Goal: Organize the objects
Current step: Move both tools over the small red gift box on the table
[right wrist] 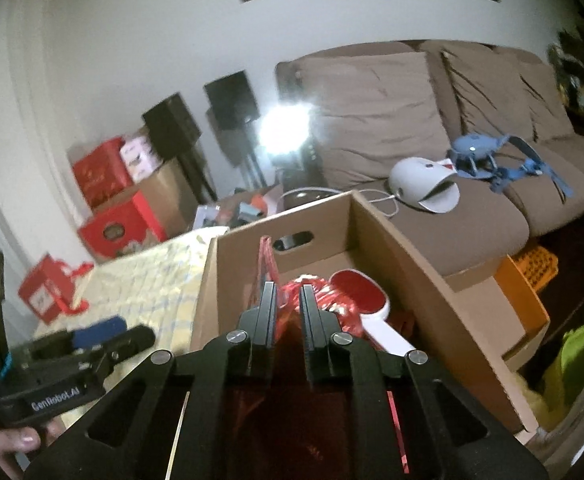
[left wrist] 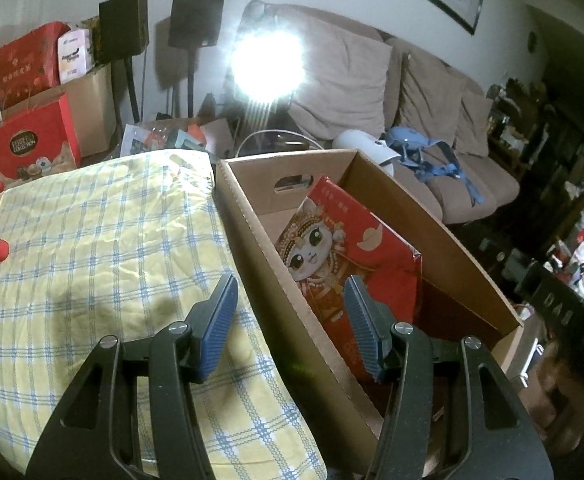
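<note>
Left wrist view looks down over the left tongs (left wrist: 292, 322), which are spread with nothing between the blue pads; 1 pad hangs above the yellow checked cloth (left wrist: 92, 240) on the counter, the other over the open cardboard box (left wrist: 444, 236). Inside that box a red gift bag with a cat print (left wrist: 356, 248) leans tilted against the far wall.

Right wrist view shows the right tongs (right wrist: 288, 300) nearly pressed together, over the same cardboard box (right wrist: 432, 292). Crinkled red foil (right wrist: 332, 308) shows in the narrow gap and just beyond it, but whether the pads actually pinch it I cannot tell. A red and white paddle-shaped thing (right wrist: 366, 304) lies in the box beside the foil, and a thin red edge (right wrist: 266, 260) stands upright against the handle-hole wall. The left tongs (right wrist: 104, 336) also appear low at the left, held by a hand (right wrist: 12, 448).

Judging by looks, the gift bag is light, stiff card that creases if squeezed mid-panel, so its top edge is the best hold. The foil looks soft, slippery and noisy, apt to slide from flat pads, so take a bunched fold. A small red box with ribbon (right wrist: 46, 292) still sits on the counter, likely light; grip its sides, not the loose ribbon.
</note>
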The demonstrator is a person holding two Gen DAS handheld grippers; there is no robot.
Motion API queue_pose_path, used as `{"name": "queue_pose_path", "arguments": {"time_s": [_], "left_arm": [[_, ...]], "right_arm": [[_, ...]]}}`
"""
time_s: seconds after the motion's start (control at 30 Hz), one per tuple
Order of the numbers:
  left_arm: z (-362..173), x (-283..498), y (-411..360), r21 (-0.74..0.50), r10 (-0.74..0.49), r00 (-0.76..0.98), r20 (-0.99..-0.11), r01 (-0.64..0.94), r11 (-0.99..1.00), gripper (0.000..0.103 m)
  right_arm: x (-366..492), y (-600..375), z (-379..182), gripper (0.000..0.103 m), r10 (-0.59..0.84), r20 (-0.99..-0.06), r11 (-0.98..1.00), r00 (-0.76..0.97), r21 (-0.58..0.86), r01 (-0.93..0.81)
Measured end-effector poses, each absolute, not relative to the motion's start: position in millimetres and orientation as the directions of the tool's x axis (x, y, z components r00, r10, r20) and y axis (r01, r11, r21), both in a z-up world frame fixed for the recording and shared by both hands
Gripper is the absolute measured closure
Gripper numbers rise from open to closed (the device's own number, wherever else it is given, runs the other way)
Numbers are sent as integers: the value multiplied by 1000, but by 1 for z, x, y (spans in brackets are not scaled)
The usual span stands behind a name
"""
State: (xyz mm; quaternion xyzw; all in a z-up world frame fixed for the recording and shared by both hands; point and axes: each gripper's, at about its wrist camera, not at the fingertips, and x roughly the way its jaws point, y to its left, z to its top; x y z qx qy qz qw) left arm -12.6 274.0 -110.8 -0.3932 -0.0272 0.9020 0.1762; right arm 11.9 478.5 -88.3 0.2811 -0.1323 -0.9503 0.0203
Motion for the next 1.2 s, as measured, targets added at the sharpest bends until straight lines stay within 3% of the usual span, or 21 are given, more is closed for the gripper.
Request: {"name": "queue_pose_path", "arguments": {"time_s": [0.2,0.3,0.47,0.67,0.97,1.2], "left_arm": [[-110,-13,274,-184,336,-628,-702,-297,-937,51],[-110,-14,272,-184,335,-630,-701,-295,-938,51],[-107,-17,264,-176,320,-640,-698,-280,-944,50],[-102,-20,246,-168,296,-657,-693,-252,-953,46],[-92,-21,192,-110,202,-729,-655,-172,-979,44],[-97,-28,142,-116,151,-748,-647,-99,-988,40]], "right_arm": [[-6,472,-115,91,-103,-661,-971,-743,230,-70],[-5,476,-119,91,-97,-669,-968,-737,237,-88],[8,482,-105,91,-86,-589,-963,-803,257,-85],[-10,475,-131,91,-57,-717,-973,-694,194,-121],[8,477,-99,91,-66,-592,-972,-803,221,-83],[7,469,-97,91,-92,-582,-967,-808,246,-68]]}}
